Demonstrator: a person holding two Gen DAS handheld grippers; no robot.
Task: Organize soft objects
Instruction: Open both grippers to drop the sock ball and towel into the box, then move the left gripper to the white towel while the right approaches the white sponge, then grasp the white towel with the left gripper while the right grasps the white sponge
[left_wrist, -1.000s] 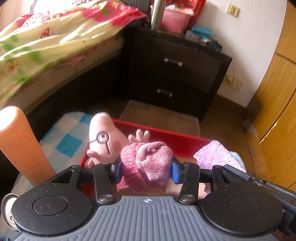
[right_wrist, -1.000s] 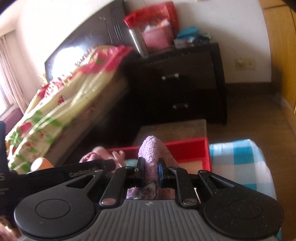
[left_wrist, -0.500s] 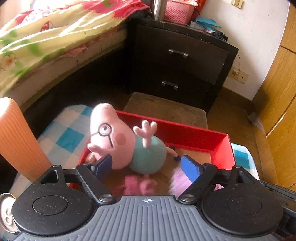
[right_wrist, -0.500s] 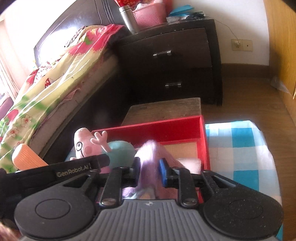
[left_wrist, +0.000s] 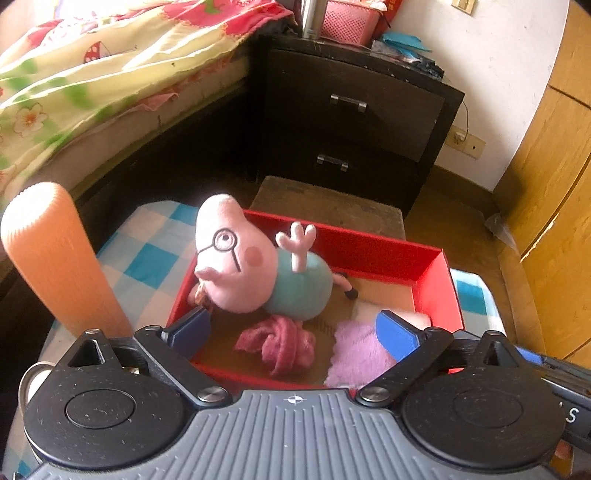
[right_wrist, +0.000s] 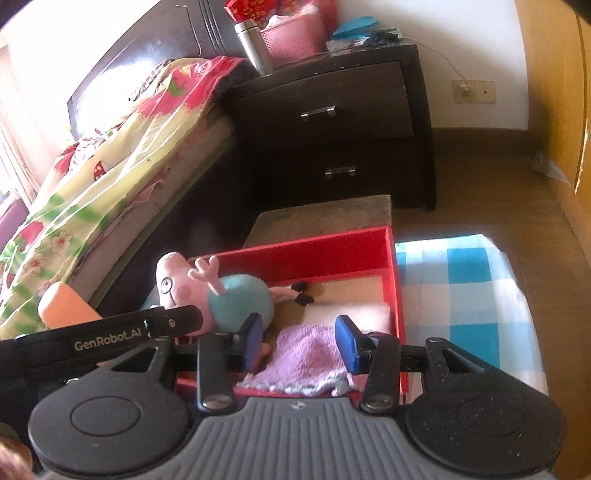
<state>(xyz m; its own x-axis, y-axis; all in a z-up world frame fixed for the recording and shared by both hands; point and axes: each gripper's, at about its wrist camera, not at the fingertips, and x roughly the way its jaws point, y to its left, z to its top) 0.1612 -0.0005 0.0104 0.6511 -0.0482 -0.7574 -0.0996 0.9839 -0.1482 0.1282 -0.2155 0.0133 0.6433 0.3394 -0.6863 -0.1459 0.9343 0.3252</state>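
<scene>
- The crumpled pink knitted piece lies loose in the shallow red cardboard box, below the left tool, whose jaws have just spread wide; withdrawing low could snag it.
- The fluffy lilac cloth sits at the near wall beneath the right tool, just parted, empty; it could spill over.

Blue-checked cloth covers support; red box and orange ribbed cylinder rest on it.
</scene>
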